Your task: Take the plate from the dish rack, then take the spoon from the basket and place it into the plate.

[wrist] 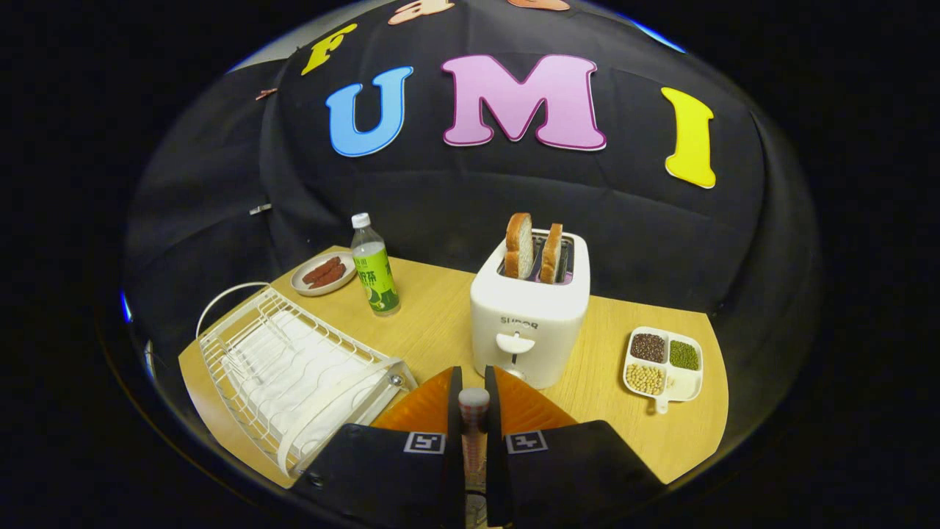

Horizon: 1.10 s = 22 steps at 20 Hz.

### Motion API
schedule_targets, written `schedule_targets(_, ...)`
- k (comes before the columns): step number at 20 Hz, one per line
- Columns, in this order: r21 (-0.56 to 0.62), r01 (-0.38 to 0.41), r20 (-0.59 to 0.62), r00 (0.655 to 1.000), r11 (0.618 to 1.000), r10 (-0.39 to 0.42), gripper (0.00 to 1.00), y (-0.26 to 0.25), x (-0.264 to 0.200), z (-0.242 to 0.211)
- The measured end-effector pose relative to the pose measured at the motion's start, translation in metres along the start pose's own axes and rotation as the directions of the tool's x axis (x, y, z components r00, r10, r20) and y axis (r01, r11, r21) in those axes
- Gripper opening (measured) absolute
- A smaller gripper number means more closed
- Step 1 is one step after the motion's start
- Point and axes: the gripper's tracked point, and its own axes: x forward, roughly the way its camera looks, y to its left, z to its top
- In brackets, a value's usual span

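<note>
While the white wire dish rack (294, 367) lies empty at nine o'clock of the toaster (530, 323), the orange plate (418, 408) is seen under the gripper (474, 411), whose fingers are clenched on the spoon (474, 404). Lowering and release onto the plate are judged next.

Gripper (474, 400) fingers (454, 411) hide most of the spoon (474, 399)

white toaster (530, 308), white dish rack (294, 367) (wire), tan table (440, 308)
</note>
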Motion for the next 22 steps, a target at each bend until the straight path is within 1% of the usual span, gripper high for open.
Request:
schedule_targets(3, 0.039, -0.022, 0.036, 0.999, 0.999, 0.021, 0.15, 0.002, -0.018, 0.034)
schedule_targets(6, 0.065, -0.037, 0.047, 0.998, 0.997, 0.034, 0.15, 0.005, -0.05, 0.053)
schedule_targets(10, 0.069, -0.075, 0.028, 0.997, 0.995, 0.074, 0.15, 0.026, -0.095, 0.046)
schedule_targets(12, 0.079, -0.106, -0.004, 0.994, 0.991, 0.106, 0.15, 0.043, -0.114, 0.031)
schedule_targets(14, 0.092, -0.111, -0.041, 0.993, 0.99, 0.115, 0.15, 0.055, -0.131, 0.009)
schedule_targets(16, 0.119, -0.099, -0.088, 0.99, 0.988, 0.11, 0.15, 0.066, -0.141, -0.022)
schedule_targets(19, 0.151, -0.078, -0.189, 0.976, 0.985, 0.106, 0.15, 0.081, -0.15, -0.075)
schedule_targets(22, 0.159, -0.055, -0.227, 0.97, 0.986, 0.091, 0.15, 0.093, -0.15, -0.108)
